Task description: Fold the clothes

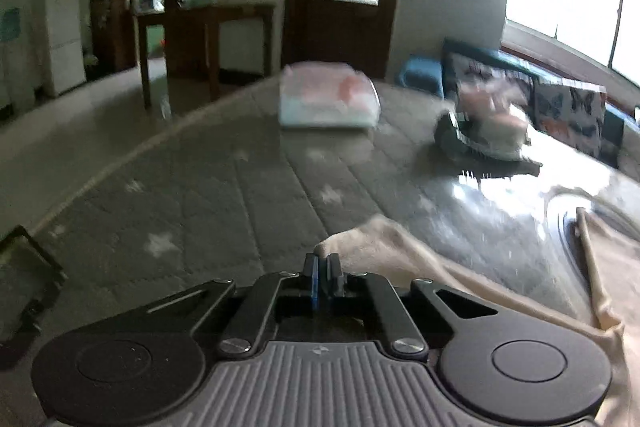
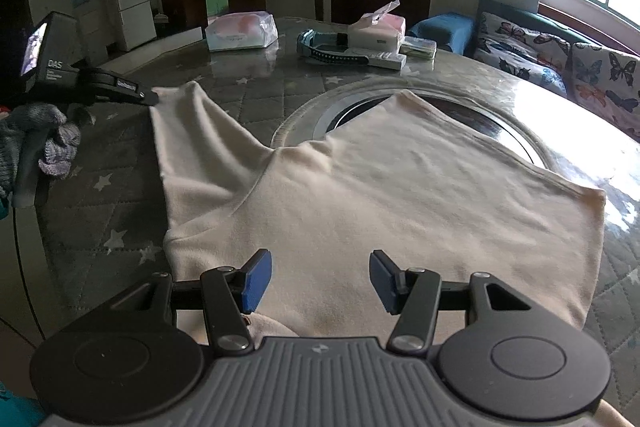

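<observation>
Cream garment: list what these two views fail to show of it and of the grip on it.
- Left gripper: jaws shut at a cream garment corner; the left wrist view is motion-blurred, so the pinch depth is unclear.
- Garment's near hem: hidden under the right gripper body in the right wrist view.
- Garment type: undecidable; its shape is partly cut off.
- Pink package: blurred, print unreadable.

The cream shirt [image 2: 380, 195] in front of me lies mostly flat on the tabletop [image 2: 120, 227], soft and lightly creased. One sleeve runs out to the far left, its tip raised and pinched in my left tongs [image 2: 154, 98]. The far edge drapes over a round glass inset [image 2: 500, 115].
</observation>
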Motion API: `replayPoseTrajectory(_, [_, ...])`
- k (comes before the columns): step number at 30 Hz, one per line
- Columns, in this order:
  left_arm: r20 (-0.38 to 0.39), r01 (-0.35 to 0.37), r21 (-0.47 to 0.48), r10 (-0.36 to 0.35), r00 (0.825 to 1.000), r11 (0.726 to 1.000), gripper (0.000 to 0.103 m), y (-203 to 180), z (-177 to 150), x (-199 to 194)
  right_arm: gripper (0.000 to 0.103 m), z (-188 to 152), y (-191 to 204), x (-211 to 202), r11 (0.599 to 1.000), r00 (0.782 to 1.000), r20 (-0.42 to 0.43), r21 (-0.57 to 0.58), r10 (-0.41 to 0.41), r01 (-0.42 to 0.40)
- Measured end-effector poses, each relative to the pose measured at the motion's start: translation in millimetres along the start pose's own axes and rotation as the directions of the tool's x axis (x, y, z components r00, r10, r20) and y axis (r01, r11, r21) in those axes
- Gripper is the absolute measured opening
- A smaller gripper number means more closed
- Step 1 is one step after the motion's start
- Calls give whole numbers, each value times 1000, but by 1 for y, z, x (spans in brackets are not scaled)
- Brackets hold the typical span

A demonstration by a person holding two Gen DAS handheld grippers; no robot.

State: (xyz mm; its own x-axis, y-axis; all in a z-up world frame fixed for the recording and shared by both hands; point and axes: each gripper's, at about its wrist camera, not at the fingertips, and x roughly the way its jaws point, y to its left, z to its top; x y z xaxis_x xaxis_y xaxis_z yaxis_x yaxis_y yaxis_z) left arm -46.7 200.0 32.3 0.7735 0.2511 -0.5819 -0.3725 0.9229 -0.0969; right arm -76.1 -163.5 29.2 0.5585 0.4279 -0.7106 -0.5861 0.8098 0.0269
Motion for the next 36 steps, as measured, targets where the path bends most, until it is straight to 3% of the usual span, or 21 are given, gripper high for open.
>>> replayPoseTrajectory(7, [-24, 17, 22, -17, 1000, 1000, 4, -5, 4, 5, 55, -5, 8, 7, 1000, 1000, -25, -14, 10, -10])
replayPoseTrajectory(13, [54, 93, 24, -94, 994, 995, 4, -21, 25, -24, 55, -10, 17, 3, 999, 999, -23, -37, 23, -24])
replayPoseTrajectory(16, [104, 160, 64, -166, 981, 985, 4, -44, 38, -50, 55, -10, 14, -1, 999, 1000, -10, -23, 22, -22])
replayPoseTrajectory(19, [142, 246, 125, -263, 954, 961, 4, -75, 46, -79, 55, -8, 8, -10, 1000, 1000, 21, 9, 20, -20])
replayPoseTrajectory(23, [162, 367, 230, -407, 899, 901, 4, -123, 47, -117, 55, -9, -4, -26, 999, 998, 60, 45, 0, -3])
replayPoseTrajectory(27, [134, 478, 323, -540, 831, 817, 4, -171, 34, -147, 55, -18, -22, -41, 994, 996, 82, 105, -28, 19])
replayPoseTrajectory(31, [57, 558, 385, -623, 780, 735, 4, -212, 11, -160, 55, -32, -39, -50, 986, 995, 83, 162, -61, 47])
replayPoseTrajectory(36, [-102, 636, 465, -676, 730, 616, 8, -246, -25, -161, 55, -50, -51, -59, 974, 993, 73, 217, -88, 70])
